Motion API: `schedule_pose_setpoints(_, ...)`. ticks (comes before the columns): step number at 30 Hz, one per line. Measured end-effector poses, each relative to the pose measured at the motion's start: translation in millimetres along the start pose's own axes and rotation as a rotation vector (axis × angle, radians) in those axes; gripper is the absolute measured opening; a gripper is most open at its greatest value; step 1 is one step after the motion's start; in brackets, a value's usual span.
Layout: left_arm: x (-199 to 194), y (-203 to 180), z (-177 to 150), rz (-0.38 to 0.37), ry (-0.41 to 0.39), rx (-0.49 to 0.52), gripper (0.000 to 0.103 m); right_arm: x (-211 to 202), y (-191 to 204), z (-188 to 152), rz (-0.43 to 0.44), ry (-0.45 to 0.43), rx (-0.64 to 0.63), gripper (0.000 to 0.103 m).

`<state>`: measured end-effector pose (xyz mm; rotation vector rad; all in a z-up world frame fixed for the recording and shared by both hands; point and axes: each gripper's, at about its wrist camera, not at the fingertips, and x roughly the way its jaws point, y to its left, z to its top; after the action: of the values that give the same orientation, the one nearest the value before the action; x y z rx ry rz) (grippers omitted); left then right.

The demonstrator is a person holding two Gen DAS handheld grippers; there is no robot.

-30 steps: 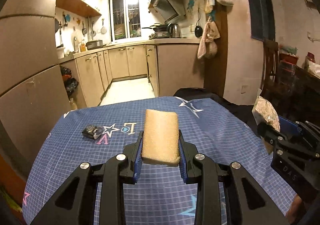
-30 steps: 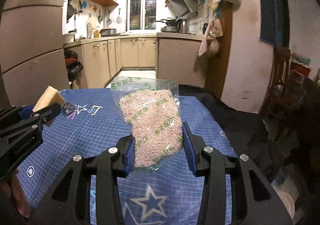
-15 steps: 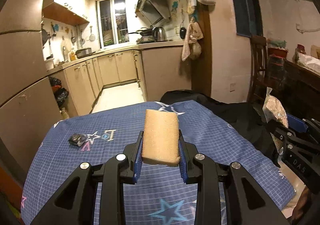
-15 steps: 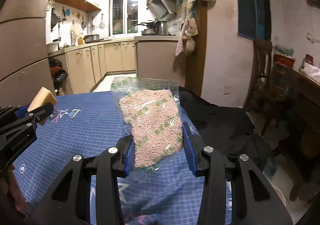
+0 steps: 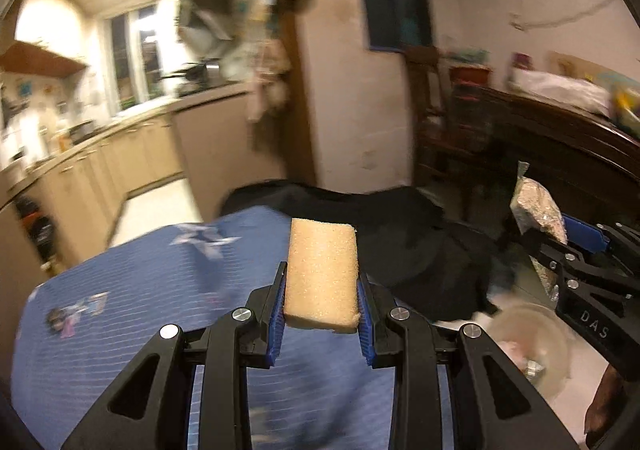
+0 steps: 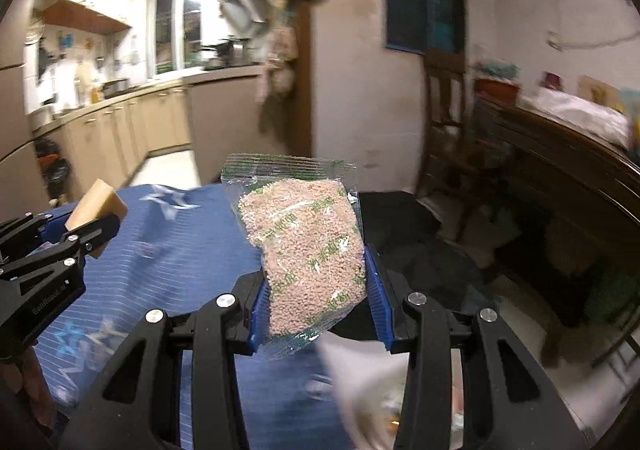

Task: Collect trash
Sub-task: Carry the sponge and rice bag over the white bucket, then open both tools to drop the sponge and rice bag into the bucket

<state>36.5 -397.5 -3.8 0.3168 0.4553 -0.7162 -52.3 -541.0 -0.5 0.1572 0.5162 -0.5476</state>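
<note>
**Two pieces of trash carried off the worktop together**

A tan sponge block [image 5: 322, 274] sits clamped between the blue-padded fingers [image 5: 278, 314] of the left gripper [image 5: 321, 316], lifted clear of the blue star-print cloth on the worktop [image 5: 140, 290]. At about 3 o'clock from it, the right gripper [image 6: 318, 304] has its fingers [image 6: 259, 310] closed on the lower end of a clear bag of pale pellets [image 6: 306, 250], which stands up from the grip with its sealed top edge at 12 o'clock. Each piece is pinched low, by one end, probably so that it will drop freely once the fingers part.

Both tools point past the worktop's far right corner, where a black cloth [image 5: 400, 234] drapes over the edge. Below, at about 5 o'clock in both wrist views, a pale, blurred round container [image 5: 528, 346] with scraps inside lies on the floor; it looks like the bin, though the blur leaves that uncertain. Carrying two items side by side would save a trip.

One small dark scrap [image 5: 60, 320] lies on the cloth at 9 o'clock, not yet collected. The kitchen cabinets [image 6: 132, 130] lie beyond, at 11 o'clock.
</note>
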Motion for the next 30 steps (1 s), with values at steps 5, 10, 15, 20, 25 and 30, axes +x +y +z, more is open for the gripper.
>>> schedule_pose_setpoints(5, 46.2, -106.5, -4.6, -0.212, 0.113, 0.105, 0.032, 13.6, -98.6, -34.0, -0.141, 0.13, 0.086, 0.04)
schedule_pose_setpoints(10, 108.5, -206.9, -37.7, -0.374, 0.345, 0.197, 0.032, 54.2, -179.7, -91.7, -0.193, 0.383, 0.197, 0.04)
schedule_pose_setpoints(15, 162.0, -252.2, -74.1, -0.42, 0.555, 0.214, 0.032, 89.3, -207.7, -141.2, -0.176, 0.557, 0.268, 0.04)
schedule_pose_setpoints(20, 190.9, -272.7, -95.4, -0.401, 0.625, 0.242, 0.032, 104.0, -223.7, -161.7, -0.165, 0.604, 0.311, 0.042)
schedule_pose_setpoints(25, 201.5, -274.7, -96.0, -0.381, 0.633, 0.265, 0.037, 108.1, -233.6, -172.8, -0.183, 0.606, 0.331, 0.072)
schedule_pose_setpoints(30, 198.9, -274.1, -89.3, -0.361, 0.585, 0.277, 0.062, 101.0, -238.9, -167.3, -0.213, 0.562, 0.333, 0.096)
